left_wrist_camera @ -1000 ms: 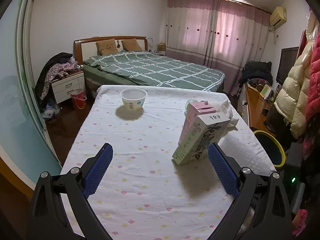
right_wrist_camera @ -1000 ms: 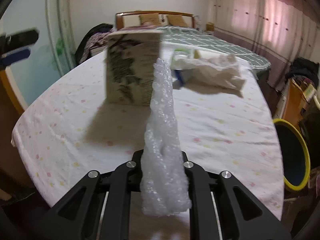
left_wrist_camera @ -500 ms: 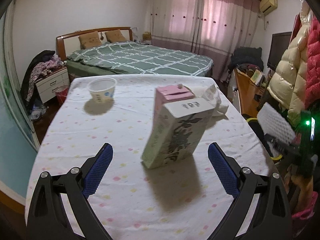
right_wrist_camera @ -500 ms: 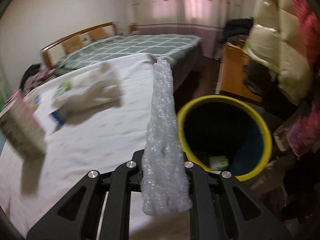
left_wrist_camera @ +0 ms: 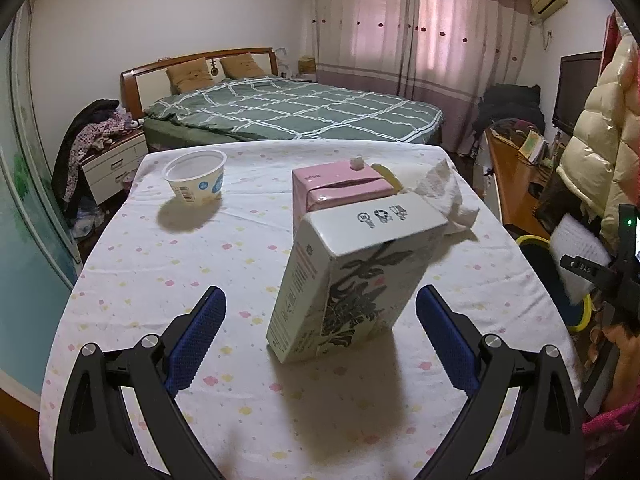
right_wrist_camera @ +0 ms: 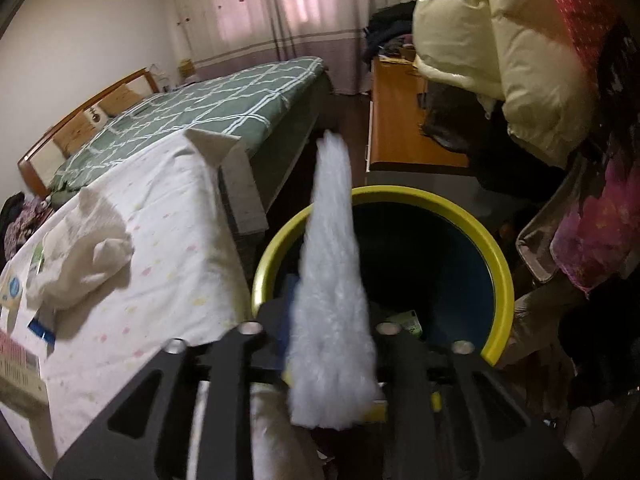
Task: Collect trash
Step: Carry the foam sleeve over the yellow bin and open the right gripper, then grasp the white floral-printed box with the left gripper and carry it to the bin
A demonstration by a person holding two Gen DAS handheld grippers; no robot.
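Bedroom clutter frames it all: a green-quilted bed at the back, pink curtains, padded coats hanging at the right. What matters now is the white bubble wrap, a long tapering wad clamped in the right gripper, its long axis running forward along the fingers and its tip reaching out over the yellow-rimmed bin. That bin stands on the floor just beside the table's right edge, directly ahead of and below the right tongs, so letting go looks like all that the drop needs, though the wad's near end sits close to the rim's near side. Some scraps lie at the bin's bottom.

On the flower-dotted tablecloth, the left gripper is spread wide with nothing in it, its blue pads either side of a tilted printed carton. Behind that stands a pink carton, with a crumpled tissue to its right and an empty cup well apart at the far left. The left hand is nearer all of these.
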